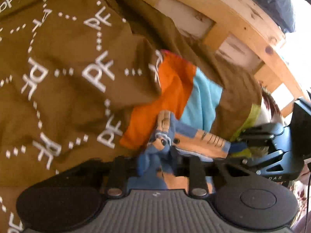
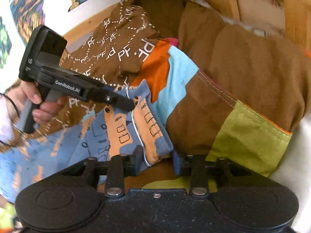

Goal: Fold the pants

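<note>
Although both grippers are engaged, the folding is judged to be at an early stage. The pants (image 2: pixel 223 101), a patchwork of brown, orange, light blue and green cloth, are lifted and bunched above the wooden bed frame (image 1: pixel 243 19), toward 12 o'clock in both views. A blue and peach patterned edge is held by the left gripper (image 2: pixel 134 101), its jaws closed on it. The same edge is clamped in the narrow jaws of the right gripper (image 2: pixel 155 161). No flat fold is seen yet; spreading and folding remain.

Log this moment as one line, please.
task: fold pants; left tool shut on pants; right tool at pants, grip unclear
</note>
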A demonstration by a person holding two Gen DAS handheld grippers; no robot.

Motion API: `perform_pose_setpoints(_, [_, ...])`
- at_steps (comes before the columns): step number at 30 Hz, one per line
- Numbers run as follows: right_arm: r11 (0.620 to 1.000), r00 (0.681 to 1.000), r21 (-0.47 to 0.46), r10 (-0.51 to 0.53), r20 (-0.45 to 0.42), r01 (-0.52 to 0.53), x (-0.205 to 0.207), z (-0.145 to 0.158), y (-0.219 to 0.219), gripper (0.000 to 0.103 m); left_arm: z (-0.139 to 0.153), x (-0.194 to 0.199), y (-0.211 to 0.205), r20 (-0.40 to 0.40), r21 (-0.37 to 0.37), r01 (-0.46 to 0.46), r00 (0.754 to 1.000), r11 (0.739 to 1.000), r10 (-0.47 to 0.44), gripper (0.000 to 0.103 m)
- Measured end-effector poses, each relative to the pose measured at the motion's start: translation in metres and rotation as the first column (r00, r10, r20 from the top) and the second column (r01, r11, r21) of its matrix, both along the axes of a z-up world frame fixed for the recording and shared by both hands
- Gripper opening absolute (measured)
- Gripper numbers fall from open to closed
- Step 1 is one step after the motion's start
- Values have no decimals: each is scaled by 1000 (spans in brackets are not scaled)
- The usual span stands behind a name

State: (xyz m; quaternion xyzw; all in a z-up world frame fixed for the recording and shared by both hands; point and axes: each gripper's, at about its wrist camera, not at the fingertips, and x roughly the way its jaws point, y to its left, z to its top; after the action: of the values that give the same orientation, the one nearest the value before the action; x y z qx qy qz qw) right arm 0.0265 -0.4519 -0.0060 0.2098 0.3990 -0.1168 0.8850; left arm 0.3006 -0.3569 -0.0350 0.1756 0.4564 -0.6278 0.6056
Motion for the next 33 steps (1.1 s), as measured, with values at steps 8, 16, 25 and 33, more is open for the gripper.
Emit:
perform_pose_setpoints(8, [738, 959, -618, 264, -105, -270, -5, -1, 107, 17, 0, -9, 15, 75, -72, 37, 997, 997, -31, 23])
perform_pose_setpoints(16, [693, 960, -668, 249, -130, -270, -4, -5, 112, 16, -1, -11, 21, 77, -98, -22, 997, 995, 29, 11])
perform_pose_setpoints(25, [655, 980, -734, 183, -78, -181, -10, 22, 99, 15, 29, -49, 25, 274, -269, -37, 955, 962, 114, 10])
perform_pose_setpoints(33, [731, 986, -662, 110, -123, -163, -6, 9, 76, 44, 23, -60, 52, 388, -309, -249, 848, 918, 361, 86])
